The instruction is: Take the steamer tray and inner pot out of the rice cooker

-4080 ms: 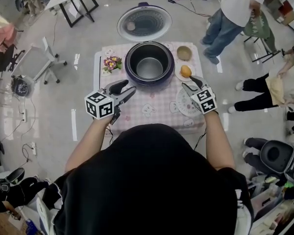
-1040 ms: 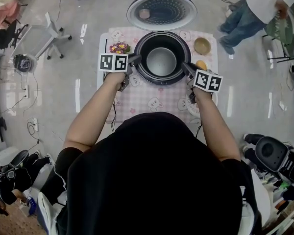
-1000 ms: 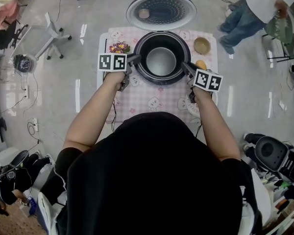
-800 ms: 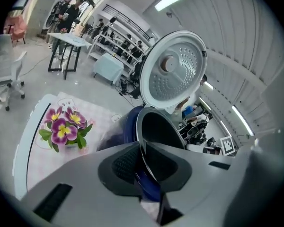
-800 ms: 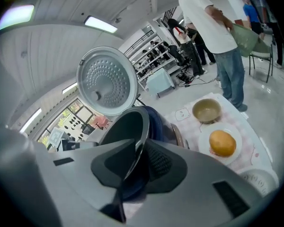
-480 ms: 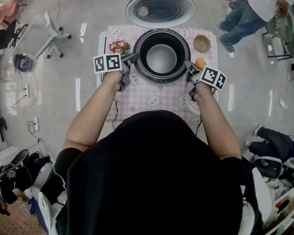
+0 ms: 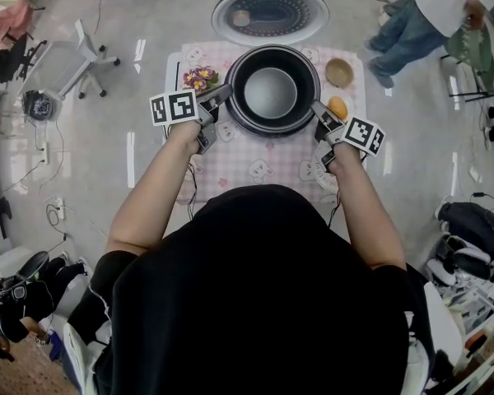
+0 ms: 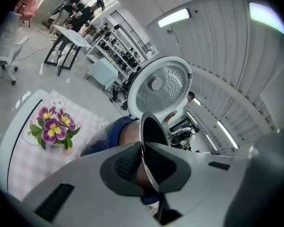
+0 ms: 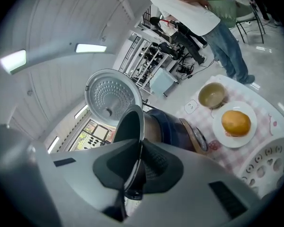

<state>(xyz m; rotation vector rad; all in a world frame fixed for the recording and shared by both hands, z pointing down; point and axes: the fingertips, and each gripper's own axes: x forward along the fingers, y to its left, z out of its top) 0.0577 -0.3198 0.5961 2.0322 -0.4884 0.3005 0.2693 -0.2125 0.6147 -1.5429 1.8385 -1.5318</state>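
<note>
Left gripper (image 7: 224, 94), right gripper (image 7: 318, 109) jaws clamp inner pot (image 7: 270, 93) rim, seemingly raised.

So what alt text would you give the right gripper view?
The right gripper has just closed on the rim of a metal pot at the open rice cooker. To its right, an orange fruit lies on a white plate.

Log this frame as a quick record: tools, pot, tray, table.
left tool: shut on the inner pot rim; jaws just closed onto it
right tool: shut on the opposite rim; jaws just closed onto it
inner pot: wall showing above the rice cooker body
lid: open, tipped back
steamer tray: out, on the table beside the right tool
other: orange on plate, bowl, flowers
</note>
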